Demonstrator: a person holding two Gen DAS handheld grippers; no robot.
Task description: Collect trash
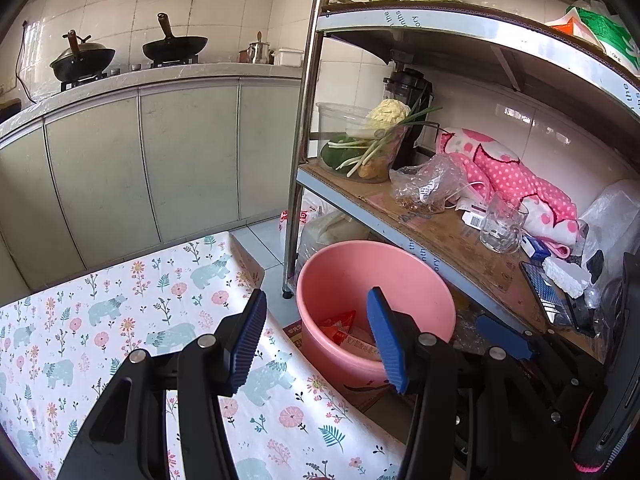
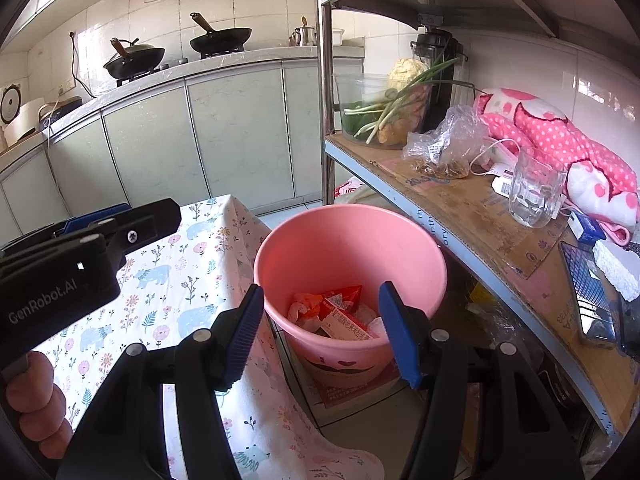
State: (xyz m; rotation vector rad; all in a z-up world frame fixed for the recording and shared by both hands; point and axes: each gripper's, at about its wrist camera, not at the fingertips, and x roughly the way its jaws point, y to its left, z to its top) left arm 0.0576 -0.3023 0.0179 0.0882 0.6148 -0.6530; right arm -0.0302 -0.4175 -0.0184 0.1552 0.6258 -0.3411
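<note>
Worktop (image 1: 80,320): near left, under a cloth printed with bears and flowers; its right edge hangs down just beside the bucket.
Left tool (image 1: 316,336): blue pads spread wide, nothing between them; it hovers over the worktop's right edge and the bucket's left rim. In the right wrist view it shows at far left (image 2: 104,224), gripped by a hand (image 2: 32,396).
Right tool (image 2: 320,332): pads set wide, holding nothing, poised above the near rim of the bucket.
Bucket (image 2: 280,248): pink, upright on the floor between the worktop and the shelf rack.
Trash (image 2: 336,312): red, orange and white wrappers lying in the bottom of the bucket.
Shelf rack (image 2: 460,240): right of the bucket; its middle shelf is lined with worn cardboard.
Clear tub (image 2: 360,96): far end of that shelf, holding spring onions and other vegetables.
Plastic bag (image 2: 448,148): crumpled, just right of the tub.
Glass mug (image 2: 532,188): upright, nearer on the shelf.
Pink dotted cloth (image 2: 560,140): against the wall behind the mug.
</note>
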